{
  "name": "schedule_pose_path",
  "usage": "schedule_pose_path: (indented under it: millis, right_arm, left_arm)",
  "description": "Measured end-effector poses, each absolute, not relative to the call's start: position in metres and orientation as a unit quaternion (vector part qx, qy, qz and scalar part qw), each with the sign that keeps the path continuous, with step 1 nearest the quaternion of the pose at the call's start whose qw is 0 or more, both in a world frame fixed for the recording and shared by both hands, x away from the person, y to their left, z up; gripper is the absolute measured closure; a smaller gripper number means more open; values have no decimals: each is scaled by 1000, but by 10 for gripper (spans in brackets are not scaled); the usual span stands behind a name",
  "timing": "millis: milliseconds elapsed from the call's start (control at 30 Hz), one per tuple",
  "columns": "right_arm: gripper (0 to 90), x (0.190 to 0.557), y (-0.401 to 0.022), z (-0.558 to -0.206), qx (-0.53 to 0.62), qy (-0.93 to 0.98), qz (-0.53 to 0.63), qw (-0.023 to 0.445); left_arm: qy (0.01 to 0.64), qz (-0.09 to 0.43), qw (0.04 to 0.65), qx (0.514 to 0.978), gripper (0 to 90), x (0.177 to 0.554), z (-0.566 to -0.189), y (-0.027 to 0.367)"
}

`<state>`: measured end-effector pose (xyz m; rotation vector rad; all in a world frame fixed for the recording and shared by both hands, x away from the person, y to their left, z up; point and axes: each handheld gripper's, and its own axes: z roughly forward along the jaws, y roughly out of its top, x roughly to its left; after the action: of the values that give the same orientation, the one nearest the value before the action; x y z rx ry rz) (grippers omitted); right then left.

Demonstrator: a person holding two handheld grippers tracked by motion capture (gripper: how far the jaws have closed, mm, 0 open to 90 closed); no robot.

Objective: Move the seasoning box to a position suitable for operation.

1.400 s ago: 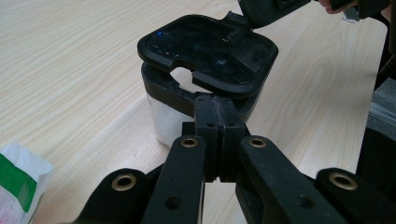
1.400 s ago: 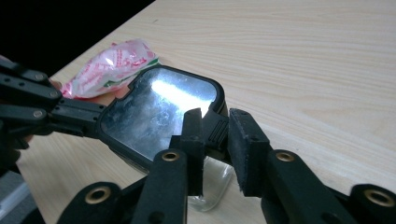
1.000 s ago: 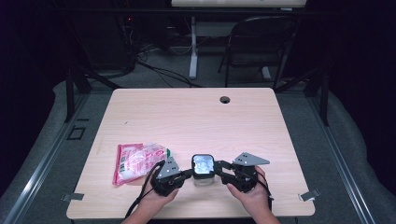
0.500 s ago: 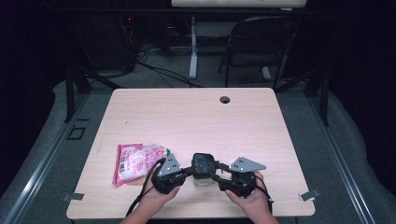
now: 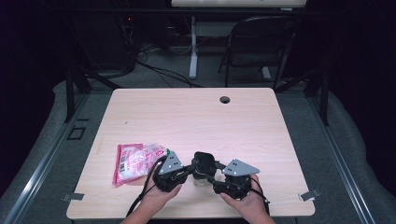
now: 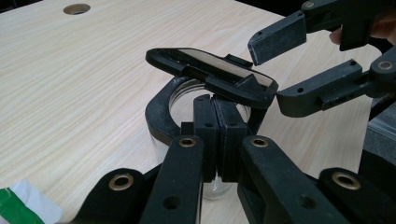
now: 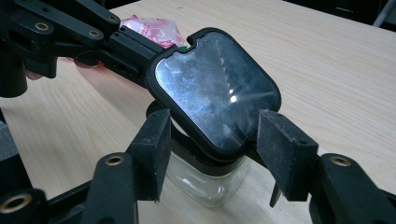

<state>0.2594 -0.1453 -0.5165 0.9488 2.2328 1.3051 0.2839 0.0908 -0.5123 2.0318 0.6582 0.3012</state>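
Note:
A small square glass jar (image 7: 210, 184) with a black collar stands near the table's front edge (image 5: 201, 179). Its hinged black lid (image 7: 217, 91) with a clear window is tilted up off the mouth (image 6: 210, 65). My left gripper (image 6: 217, 135) is shut on the near side of the jar's black collar (image 6: 156, 114); seen from above, it (image 5: 190, 171) is to the left of the jar. My right gripper (image 7: 219, 149) has just been opening. Its pads stand either side of the lid, and one fingertip (image 6: 275, 37) is clear of it.
A pink and white snack bag (image 5: 135, 161) lies on the table left of the left hand, its corner (image 6: 18, 205) close by. A cable hole (image 5: 225, 99) sits at the table's far middle. A chair (image 5: 259, 42) and cables are beyond the table.
The right gripper's jaws have spread apart around the lid. The lid's window, bright a second ago, now looks dark from above. Both hands stay in place.

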Motion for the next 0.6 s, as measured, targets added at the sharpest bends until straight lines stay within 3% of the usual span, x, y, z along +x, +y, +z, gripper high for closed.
schedule_pose_path:
  millis: [600]
  right_arm:
    - [435, 261, -136, -517, 330, 797, 459, 213]
  left_arm:
    - [270, 127, 476, 827, 855, 285, -511, 87]
